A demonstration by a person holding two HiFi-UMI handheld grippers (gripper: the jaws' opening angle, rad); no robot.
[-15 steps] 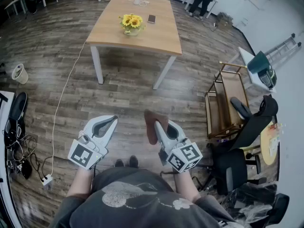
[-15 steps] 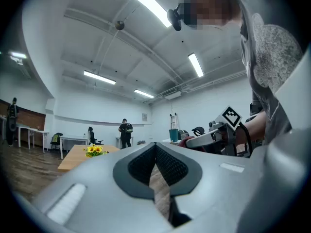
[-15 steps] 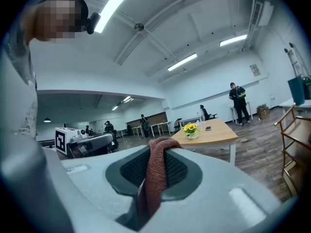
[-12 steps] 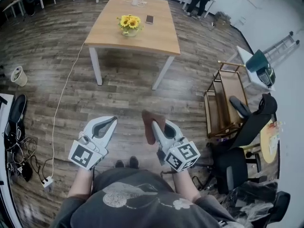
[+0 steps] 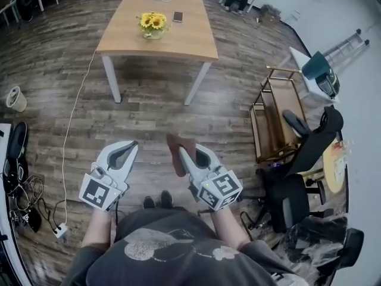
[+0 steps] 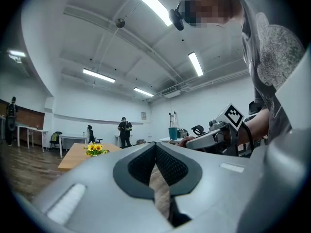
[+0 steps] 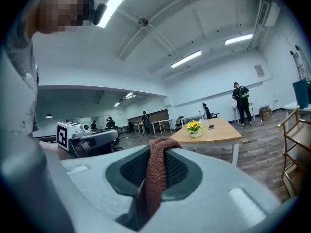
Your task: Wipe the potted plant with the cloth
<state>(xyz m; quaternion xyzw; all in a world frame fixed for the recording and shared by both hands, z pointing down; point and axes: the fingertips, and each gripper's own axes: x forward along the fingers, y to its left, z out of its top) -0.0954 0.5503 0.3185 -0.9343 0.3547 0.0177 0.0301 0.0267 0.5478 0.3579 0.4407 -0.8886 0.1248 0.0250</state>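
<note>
In the head view, the yellow-flowered potted plant [image 5: 152, 25] sits on the light wooden desk [image 5: 190, 40], well ahead. The left gripper view shows the left gripper [image 6: 156, 150] with jaws together, empty. In the right gripper view the right gripper [image 7: 161, 152] clamps the rust-brown knitted cloth [image 7: 155, 178]; best to hold it firm and wipe the leaves lightly.

No legible text or signs

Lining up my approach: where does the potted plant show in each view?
Head view: potted plant near the top, left of centre.
Left gripper view: it sits left of centre, below the middle.
Right gripper view: it sits right of centre.
Shared landmark: the wooden table under it.
</note>
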